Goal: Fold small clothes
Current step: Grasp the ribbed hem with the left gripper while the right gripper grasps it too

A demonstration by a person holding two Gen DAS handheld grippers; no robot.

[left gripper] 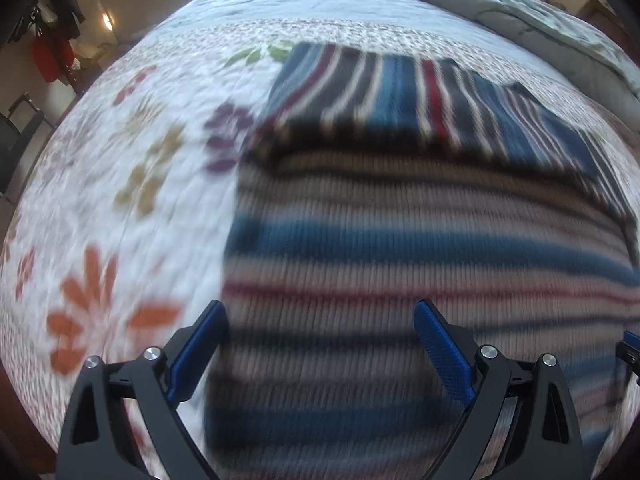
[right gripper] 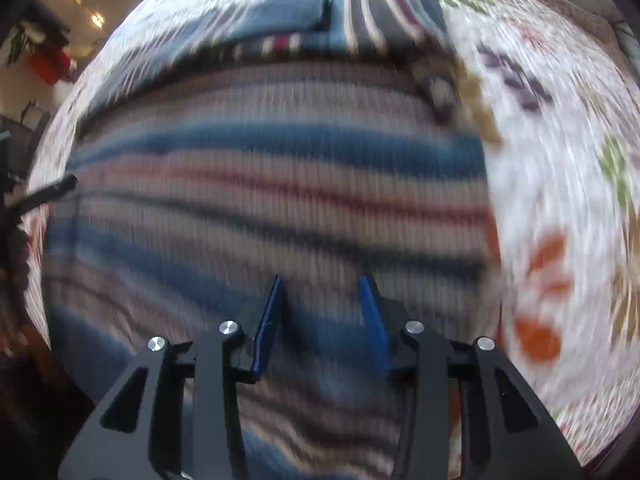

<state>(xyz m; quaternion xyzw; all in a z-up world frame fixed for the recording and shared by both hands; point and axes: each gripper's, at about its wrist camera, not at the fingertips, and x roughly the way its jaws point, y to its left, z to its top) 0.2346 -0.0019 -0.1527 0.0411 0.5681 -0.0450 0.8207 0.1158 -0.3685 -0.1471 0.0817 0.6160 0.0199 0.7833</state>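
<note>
A small striped knit garment (left gripper: 400,240) in blue, beige, red and dark bands lies flat on a floral quilt (left gripper: 120,152). Its far part is folded over, with stripes running lengthwise (left gripper: 400,92). My left gripper (left gripper: 320,312) is open wide just above the garment's near left edge, holding nothing. The garment fills the right wrist view (right gripper: 260,184), with a folded-in sleeve at the top (right gripper: 288,16). My right gripper (right gripper: 322,284) is open, narrower, over the garment's near part. Both views are motion-blurred.
The white quilt with orange, purple and green flowers (right gripper: 560,160) covers the bed. A grey-blue duvet (left gripper: 520,4) is bunched at the bed's far end. Dark furniture and red items (left gripper: 48,56) stand beyond the left bed edge.
</note>
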